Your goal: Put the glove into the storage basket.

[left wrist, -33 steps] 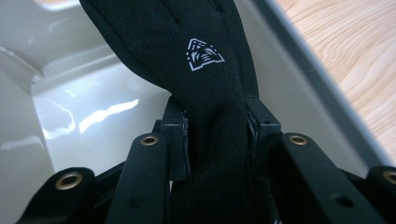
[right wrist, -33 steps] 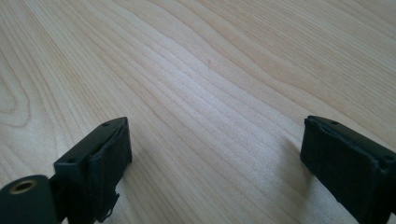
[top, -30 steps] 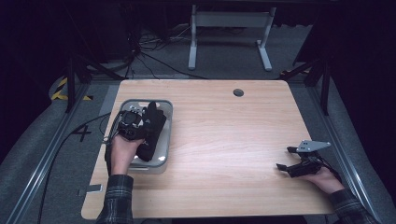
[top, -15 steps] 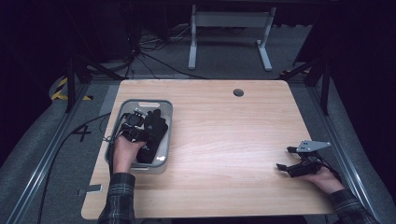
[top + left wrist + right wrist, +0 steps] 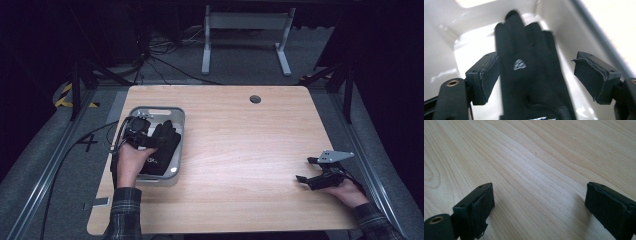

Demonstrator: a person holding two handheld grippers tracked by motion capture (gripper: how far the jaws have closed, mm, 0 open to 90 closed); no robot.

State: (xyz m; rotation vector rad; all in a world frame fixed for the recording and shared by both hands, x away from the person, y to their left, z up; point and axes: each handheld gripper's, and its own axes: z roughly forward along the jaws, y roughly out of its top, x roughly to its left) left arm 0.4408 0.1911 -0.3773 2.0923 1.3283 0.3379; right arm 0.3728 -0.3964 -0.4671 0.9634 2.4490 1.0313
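High view first: the left gripper (image 5: 141, 131) hangs over the grey tray (image 5: 179, 118) at the left edge of the table (image 5: 240, 150), and a black glove (image 5: 162, 150) lies flat inside that tray, fingers toward the far rim. That reads as a drop-off, with the tray as the collecting spot. Over by the right edge, near the front corner, the right gripper (image 5: 312, 172) rests low on bare wood, well apart from the tray, parked out of the way.

Left gripper view now: the glove (image 5: 529, 75) stretches along the pale tray floor (image 5: 474, 47) between the jaws, which have just been opening. The left pad sits at the glove's edge, the right pad is well clear, so nothing is clamped and the glove rests on its own.

Right gripper view: jaws spread wide over plain wood grain (image 5: 536, 165), nothing between them, seemingly waiting its turn.
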